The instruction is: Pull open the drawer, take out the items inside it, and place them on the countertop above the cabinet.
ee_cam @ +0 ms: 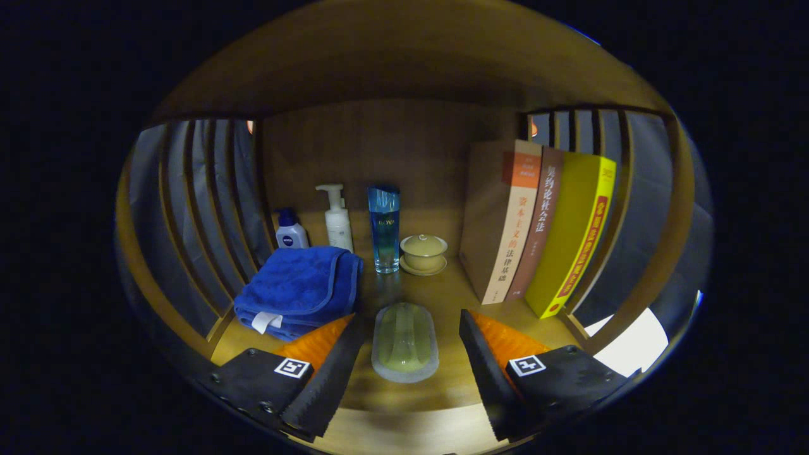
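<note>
Lying flat on the wooden counter [442, 291], a pale green oval dish [405, 341] sits between the fingers of the tool [404, 366], which is spread wide with neither finger touching it. Just beyond the dish stand a tall blue bottle [383, 229] and a lidded yellow cup on a saucer [423, 254]; left of them are a white pump bottle [337, 219], a small blue-capped bottle [291, 231] and a folded blue towel [297, 287] beside the left finger. Three upright books [537, 227] lean against the slatted side on the right.
</note>
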